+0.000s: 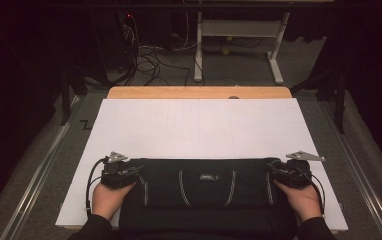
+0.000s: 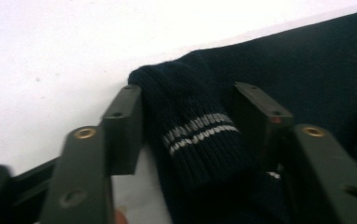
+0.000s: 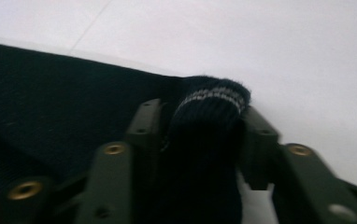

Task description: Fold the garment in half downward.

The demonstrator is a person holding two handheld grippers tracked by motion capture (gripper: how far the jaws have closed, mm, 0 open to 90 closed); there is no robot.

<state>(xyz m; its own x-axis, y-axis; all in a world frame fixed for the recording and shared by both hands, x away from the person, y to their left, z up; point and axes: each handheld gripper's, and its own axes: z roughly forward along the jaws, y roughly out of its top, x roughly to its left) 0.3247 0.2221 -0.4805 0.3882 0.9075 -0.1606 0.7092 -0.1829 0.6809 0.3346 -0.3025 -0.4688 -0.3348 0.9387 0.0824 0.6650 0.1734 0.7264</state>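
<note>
High view: dark folded sweater [image 1: 206, 187] lies at near edge of white tabletop [image 1: 199, 130]. Left tongs [image 1: 135, 172] pinch left striped cuff [image 2: 200, 135]; right tongs [image 1: 273, 171] clamp right cuff [image 3: 211, 105]. Advice: lift both ends level, keep fabric taut.

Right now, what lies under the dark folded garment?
The dark garment lies on the white sheet covering the table; a wooden edge shows behind. Anything beneath the cloth itself is hidden.
</note>
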